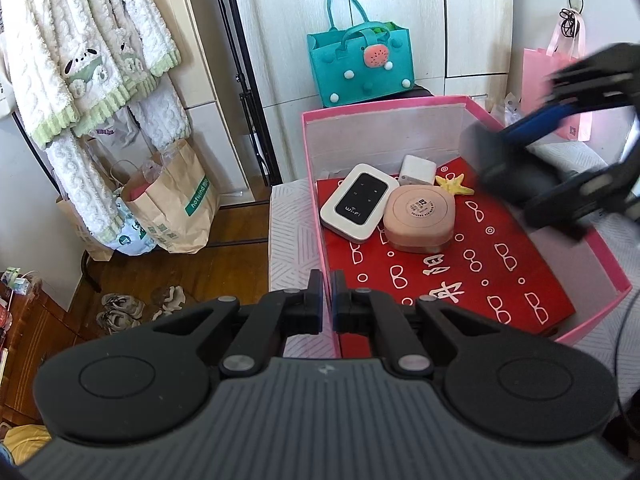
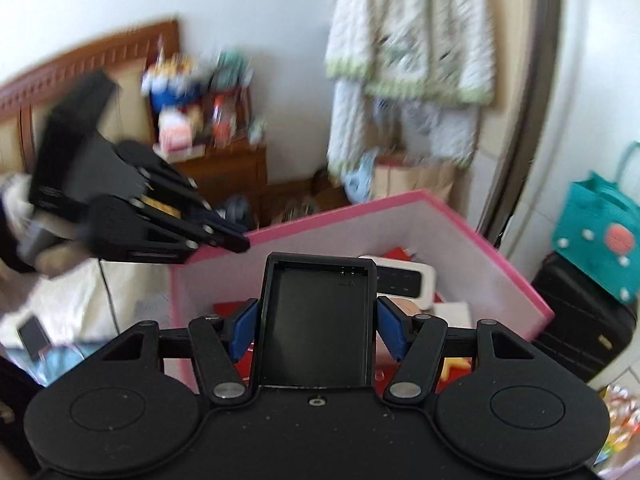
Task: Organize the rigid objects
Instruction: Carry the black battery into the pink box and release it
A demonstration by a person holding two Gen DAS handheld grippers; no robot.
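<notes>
Your right gripper (image 2: 316,330) holds a black tray (image 2: 316,322). The blue fingers (image 2: 244,330) press on its two sides, and the tray stands up between them, over the pink box (image 2: 516,280). Your left gripper (image 1: 327,300) has its fingers together on the near wall of the box. In the box lie a wifi box (image 1: 356,202), a pink case (image 1: 420,218), a white plug (image 1: 418,170) and a starfish (image 1: 454,185).

**Two wrist views, one pink box**

The left wrist camera looks forward and down along its own fingers, close over the near corner of the pink box (image 1: 592,240), facing the wardrobe doors (image 1: 392,20). The right wrist camera, blurred, looks down into that box (image 2: 500,256) from its other side, toward the wooden headboard (image 2: 88,64). Both views share the box and the teal bag (image 1: 360,64).
</notes>
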